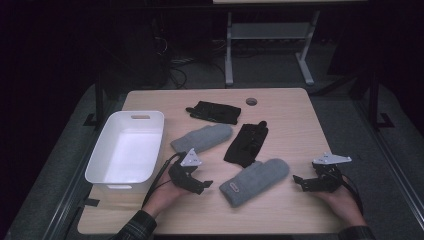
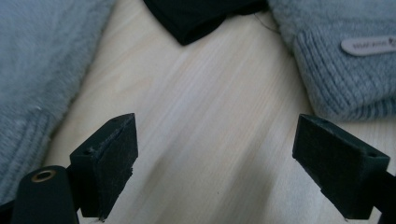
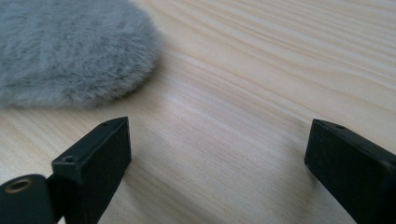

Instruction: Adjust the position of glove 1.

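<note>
**Four gloves on the tabletop, both grippers empty**

We take the white bin (image 1: 127, 150) as our landmark; it sits at the left edge of the wooden tabletop (image 1: 295, 125). Just beside the bin's right wall lies a grey mitten (image 1: 202, 137), angled with its tip pointing up and away from the bin. Beyond that mitten, farther from the bin, a black glove (image 1: 215, 112) lies flat near the tabletop's far edge. A second black glove (image 1: 246, 144) lies well apart from the bin, touching or slightly overlapping a second grey mitten (image 1: 255, 181), whose cuff carries a small label.

The left gripper (image 1: 199, 186) rests just off the bin's near right corner, held in the person's left hand (image 1: 165, 195). In the left gripper view its jaws are spread wide over bare wood, with a grey mitten on each side of the frame and the black glove's tip at the top, none of them touched.

The right gripper (image 1: 302, 183) is far across the tabletop from the bin, held in the right hand (image 1: 345, 202). Its own view shows its jaws spread wide as well, gripping nothing, with the furry tip of the second grey mitten (image 3: 70, 51) ahead and to the left.
</note>
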`<state>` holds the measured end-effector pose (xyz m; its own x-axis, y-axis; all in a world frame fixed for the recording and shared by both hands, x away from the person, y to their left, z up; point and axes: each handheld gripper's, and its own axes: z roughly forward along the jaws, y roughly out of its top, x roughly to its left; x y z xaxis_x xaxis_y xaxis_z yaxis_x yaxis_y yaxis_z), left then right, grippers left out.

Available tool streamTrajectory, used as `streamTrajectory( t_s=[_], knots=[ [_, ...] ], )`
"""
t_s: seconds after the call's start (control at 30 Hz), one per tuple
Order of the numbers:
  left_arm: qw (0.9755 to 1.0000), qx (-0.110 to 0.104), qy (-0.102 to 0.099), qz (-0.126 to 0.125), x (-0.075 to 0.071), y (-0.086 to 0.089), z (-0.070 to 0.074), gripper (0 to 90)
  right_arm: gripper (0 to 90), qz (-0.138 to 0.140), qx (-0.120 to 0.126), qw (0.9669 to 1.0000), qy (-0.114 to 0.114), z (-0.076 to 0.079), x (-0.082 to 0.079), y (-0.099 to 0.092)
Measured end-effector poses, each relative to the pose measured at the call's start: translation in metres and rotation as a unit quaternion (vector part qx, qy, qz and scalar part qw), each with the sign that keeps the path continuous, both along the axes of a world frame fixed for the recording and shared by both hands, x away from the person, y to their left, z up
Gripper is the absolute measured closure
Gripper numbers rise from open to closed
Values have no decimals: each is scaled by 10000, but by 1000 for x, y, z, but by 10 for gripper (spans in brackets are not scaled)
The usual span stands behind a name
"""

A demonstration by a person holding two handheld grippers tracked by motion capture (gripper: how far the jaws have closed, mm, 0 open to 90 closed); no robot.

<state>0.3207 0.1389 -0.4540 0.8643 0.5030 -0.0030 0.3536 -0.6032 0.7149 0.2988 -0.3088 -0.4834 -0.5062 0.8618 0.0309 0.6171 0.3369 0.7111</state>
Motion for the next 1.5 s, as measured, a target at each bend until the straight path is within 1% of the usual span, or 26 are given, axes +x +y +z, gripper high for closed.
streamTrajectory(
  t_s=[0.07,0.2,0.23,0.33,0.37,0.4,0.47,0.53,0.7,0.73,0.77,0.87,0.97,1.1,1.17,1.23,1.27,1.33,1.43,1.5],
  knots=[
    [9999,-76,-40,61,3,-1,5,136,69,2,-2,10000,-2,0,0,0],
    [9998,-140,-90,115,9,-3,14,136,69,1,-1,10000,-2,0,0,0],
    [9997,-153,-76,151,11,-4,16,139,69,-1,1,10000,1,0,0,0],
    [9997,-59,-104,194,16,-8,21,139,69,-1,1,10000,-1,0,0,0],
    [9997,-84,-99,208,18,-10,23,139,69,2,-2,10000,-3,0,0,0],
    [9997,-63,-95,212,20,-11,25,139,69,1,1,10000,0,0,0,0],
    [9996,-101,-127,211,25,-13,28,139,69,-1,2,10000,-1,0,0,0],
    [9997,-56,-115,222,29,-15,30,139,69,14,-10,10000,-4,0,0,0],
    [9993,-29,-225,305,41,-22,36,144,69,14,-5,10000,-9,0,0,0],
    [9990,51,-282,342,44,-24,36,144,69,12,-5,10000,-7,0,0,0],
    [9989,85,-297,346,46,-25,37,145,69,15,-5,10000,-11,0,0,0],
    [9988,25,-269,405,57,-29,40,161,69,18,-6,10000,-10,0,0,-1],
    [9984,83,-334,457,67,-33,41,161,69,17,-6,10000,-11,0,0,-1],
    [9977,192,-341,558,80,-37,39,162,70,17,-5,10000,-11,0,0,-1],
    [9971,270,-303,637,89,-37,37,186,69,13,1,10000,-8,0,0,0],
    [9965,315,-310,706,96,-36,35,198,69,13,6,10000,-6,0,0,-1],
    [9963,301,-282,757,99,-36,33,204,69,18,3,10000,-9,0,0,-1],
    [9954,372,-260,849,106,-34,30,211,69,20,2,10000,-12,0,0,-1],
    [9946,336,-230,958,113,-32,27,221,69,19,4,10000,-10,0,0,-1],
    [9942,357,-202,996,117,-29,23,228,69,19,3,10000,-10,0,0,-1]
  ],
)
